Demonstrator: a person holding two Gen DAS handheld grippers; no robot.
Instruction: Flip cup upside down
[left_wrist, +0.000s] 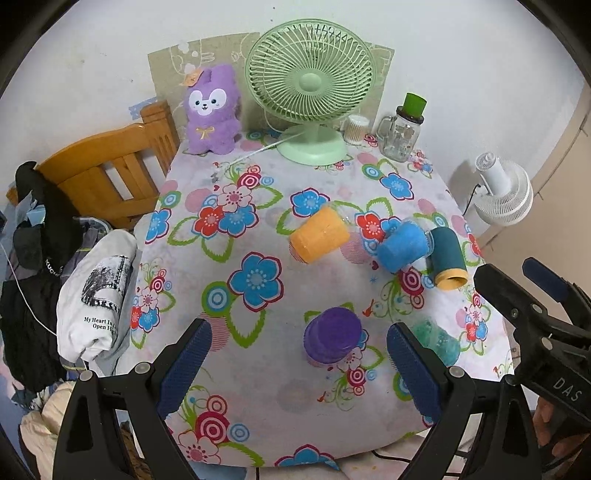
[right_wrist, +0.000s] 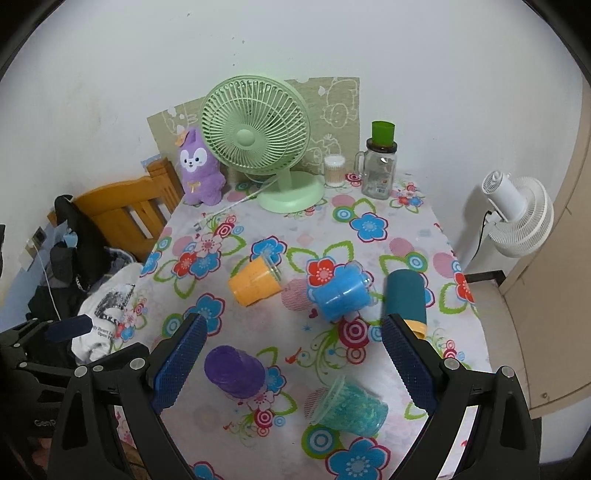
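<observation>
Several cups are on the floral tablecloth (left_wrist: 258, 354). A purple cup (left_wrist: 332, 339) (right_wrist: 234, 373) stands upside down near the front. An orange cup (left_wrist: 319, 234) (right_wrist: 255, 282), a blue cup (left_wrist: 402, 247) (right_wrist: 340, 295), a dark teal cup (left_wrist: 448, 258) (right_wrist: 404, 295) and a clear teal-filled cup (left_wrist: 439, 341) (right_wrist: 349, 404) lie on their sides. My left gripper (left_wrist: 299, 365) is open and empty, just in front of the purple cup. My right gripper (right_wrist: 291, 363) is open and empty above the front cups; it also shows in the left wrist view (left_wrist: 517, 288).
At the back stand a green fan (left_wrist: 310, 92), a purple plush toy (left_wrist: 212, 110), a cotton swab jar (left_wrist: 356, 129) and a glass jar with a green cup on top (left_wrist: 400, 136). A wooden chair (left_wrist: 110, 173) with clothes is at left, a white fan (left_wrist: 502, 192) at right.
</observation>
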